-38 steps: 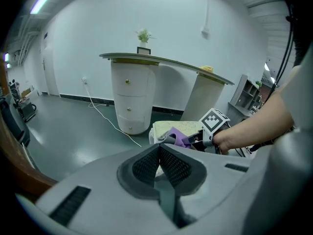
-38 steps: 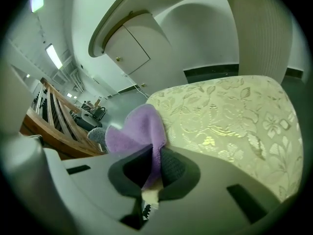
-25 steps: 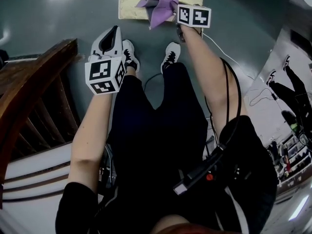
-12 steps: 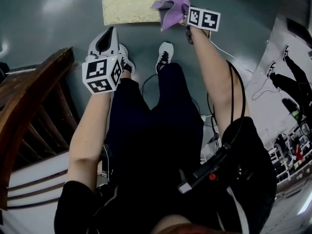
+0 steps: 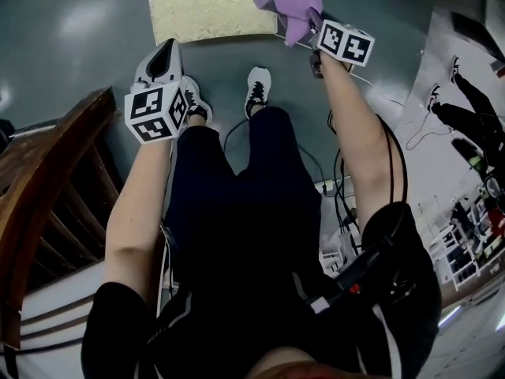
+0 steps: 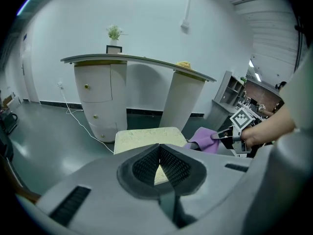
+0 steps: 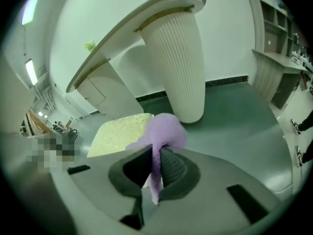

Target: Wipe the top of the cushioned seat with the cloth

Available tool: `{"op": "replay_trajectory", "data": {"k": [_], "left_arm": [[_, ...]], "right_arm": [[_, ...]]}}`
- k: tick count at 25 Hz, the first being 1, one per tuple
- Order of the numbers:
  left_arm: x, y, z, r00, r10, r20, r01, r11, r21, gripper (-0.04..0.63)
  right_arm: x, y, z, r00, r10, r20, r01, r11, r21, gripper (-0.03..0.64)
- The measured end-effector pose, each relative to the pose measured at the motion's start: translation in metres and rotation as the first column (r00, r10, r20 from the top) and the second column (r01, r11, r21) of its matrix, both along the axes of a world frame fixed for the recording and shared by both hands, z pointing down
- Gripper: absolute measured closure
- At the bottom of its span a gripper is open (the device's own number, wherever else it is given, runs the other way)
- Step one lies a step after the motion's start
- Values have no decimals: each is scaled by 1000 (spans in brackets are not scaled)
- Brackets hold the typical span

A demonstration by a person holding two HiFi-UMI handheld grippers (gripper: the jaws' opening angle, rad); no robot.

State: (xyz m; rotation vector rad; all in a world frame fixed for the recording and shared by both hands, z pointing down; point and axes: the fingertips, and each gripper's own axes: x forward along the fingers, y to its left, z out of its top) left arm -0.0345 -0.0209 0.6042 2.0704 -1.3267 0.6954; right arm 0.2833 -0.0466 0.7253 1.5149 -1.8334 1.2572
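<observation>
The cushioned seat (image 5: 209, 6) is pale yellow with a leafy pattern. It sits low on the grey-green floor (image 5: 79, 38), in front of the person's shoes (image 5: 258, 85).

The cloth (image 5: 293, 6) is purple and soft. The right gripper (image 5: 314, 26) holds it up by the seat's near right corner. In the head view a bit of the cloth lies over that corner, and I cannot tell if it touches the seat. In the right gripper view, the fingers (image 7: 171, 168) press tight on the cloth, one on each side. A thin strip of cloth hangs down between them. The rest puffs out past the tips like a little ball.

The left gripper (image 5: 167, 52) is up in the air over the floor. It is close to the left shoe and a little way from the seat's near left corner. In the left gripper view, its fingers (image 6: 173, 164) are pushed together so the tips meet. Nothing is between them. The seat shows just past the tips, with the cloth and the right gripper off to the right.

Behind the seat stands a white counter (image 6: 98, 97) with drawers. A small green plant (image 6: 114, 32) sits on top of it. A fat white post (image 7: 178, 58) with thin stripes holds up one end. A brown wooden rail (image 5: 47, 156) is at the person's left side.
</observation>
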Motion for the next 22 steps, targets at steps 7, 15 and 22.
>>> {"op": "replay_trajectory", "data": {"k": [7,15,22], "left_arm": [[20,3,-1,994,104,-42,-104,995,4,591],[0,23,10,989,120,-80,-122,992,-14,591],[-29,24,23,985,132,-114,-133,991,-5,591]], "right_arm": [[42,15,0,990,91,-105,-91,996,6,594],[-29,24,43,997,-1,-71,-3,999,-47,594],[-79,14,59,996,-72,-45,70,996,-53,594]]}}
